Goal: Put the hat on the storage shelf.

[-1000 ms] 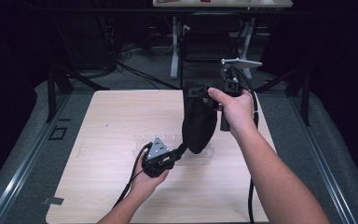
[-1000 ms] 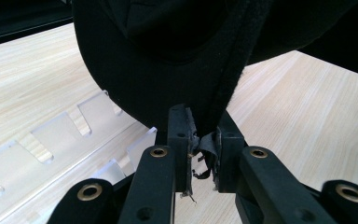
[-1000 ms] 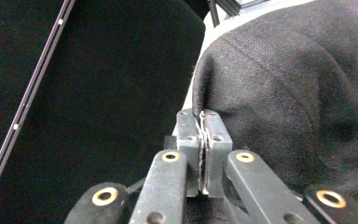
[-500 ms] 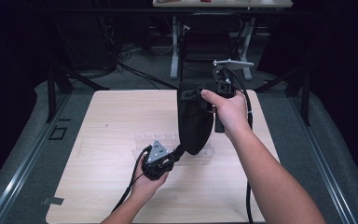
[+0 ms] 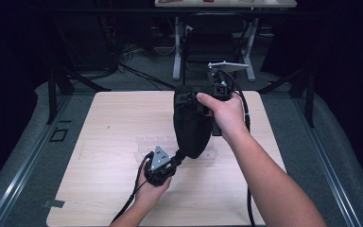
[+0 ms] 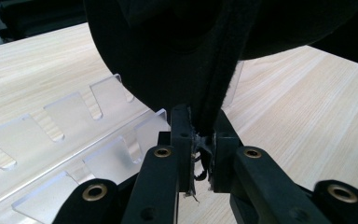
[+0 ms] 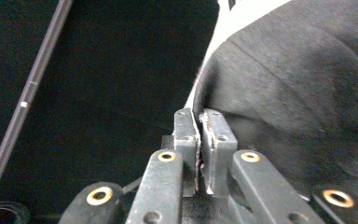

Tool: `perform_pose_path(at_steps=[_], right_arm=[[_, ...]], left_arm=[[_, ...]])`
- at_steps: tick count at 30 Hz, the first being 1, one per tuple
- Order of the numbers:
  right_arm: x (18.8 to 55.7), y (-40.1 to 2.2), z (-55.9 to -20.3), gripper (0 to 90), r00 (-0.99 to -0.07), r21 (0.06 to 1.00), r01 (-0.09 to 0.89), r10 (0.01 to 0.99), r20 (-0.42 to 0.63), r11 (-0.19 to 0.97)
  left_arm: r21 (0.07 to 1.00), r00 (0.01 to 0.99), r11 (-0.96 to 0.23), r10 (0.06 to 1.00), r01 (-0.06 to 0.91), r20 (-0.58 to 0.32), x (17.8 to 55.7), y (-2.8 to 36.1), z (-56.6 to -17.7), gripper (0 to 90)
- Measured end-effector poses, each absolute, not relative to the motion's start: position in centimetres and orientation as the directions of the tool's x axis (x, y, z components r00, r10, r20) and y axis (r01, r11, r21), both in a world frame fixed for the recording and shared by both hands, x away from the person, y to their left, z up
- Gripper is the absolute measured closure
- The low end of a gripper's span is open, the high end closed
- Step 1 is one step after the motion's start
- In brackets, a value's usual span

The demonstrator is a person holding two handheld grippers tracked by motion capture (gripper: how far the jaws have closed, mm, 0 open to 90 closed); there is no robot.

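Note:
A black fabric bag (image 5: 191, 127) hangs stretched between my two grippers above the wooden table (image 5: 113, 118). My left gripper (image 5: 182, 156) sits low, near the table, shut on a seam at the bag's bottom end. In the left gripper view, the left gripper (image 6: 200, 121) pinches that black seam while the bag (image 6: 168, 46) bulges above. My right gripper (image 5: 189, 97) holds the bag's top edge. In the right gripper view, the right gripper (image 7: 199, 116) has its jaws almost together on the edge of the bag (image 7: 298, 93). They have just been opening a little.
A clear acrylic rack (image 5: 146, 142) with slotted tabs lies flat on the table under the bag and appears close behind the left jaws as the rack (image 6: 65, 121). Dark floor, table legs and cables lie beyond the far edge.
The right hand has drifted slightly left with the bag's top end. The left hand stays low at the bag's bottom end.

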State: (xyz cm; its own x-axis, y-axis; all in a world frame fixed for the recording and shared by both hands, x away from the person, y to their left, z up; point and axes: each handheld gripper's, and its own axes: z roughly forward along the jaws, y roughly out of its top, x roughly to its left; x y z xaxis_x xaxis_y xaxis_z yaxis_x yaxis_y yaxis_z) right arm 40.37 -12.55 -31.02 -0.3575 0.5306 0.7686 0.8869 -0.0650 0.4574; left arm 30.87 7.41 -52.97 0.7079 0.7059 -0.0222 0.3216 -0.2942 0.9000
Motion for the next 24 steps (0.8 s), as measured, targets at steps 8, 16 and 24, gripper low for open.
perform_pose_path(at_steps=[8,16,24], right_arm=[[40.1,-13.4,-30.3,85.1,-0.366,0.474,0.876,0.519,0.772,-0.087],[40.2,-15.3,-30.6,85.9,-0.342,0.473,0.873,0.543,0.767,-0.117],[40.0,-16.3,-30.9,85.8,-0.334,0.472,0.872,0.547,0.768,-0.130]], left_arm=[[0.893,0.694,-0.249,0.714,0.374,-0.091,31.2,8.2,-53.5,84.6],[0.874,0.685,-0.223,0.712,0.431,-0.156,31.7,8.6,-54.9,84.7],[0.869,0.694,-0.248,0.706,0.429,-0.142,31.8,9.0,-55.1,84.5]])
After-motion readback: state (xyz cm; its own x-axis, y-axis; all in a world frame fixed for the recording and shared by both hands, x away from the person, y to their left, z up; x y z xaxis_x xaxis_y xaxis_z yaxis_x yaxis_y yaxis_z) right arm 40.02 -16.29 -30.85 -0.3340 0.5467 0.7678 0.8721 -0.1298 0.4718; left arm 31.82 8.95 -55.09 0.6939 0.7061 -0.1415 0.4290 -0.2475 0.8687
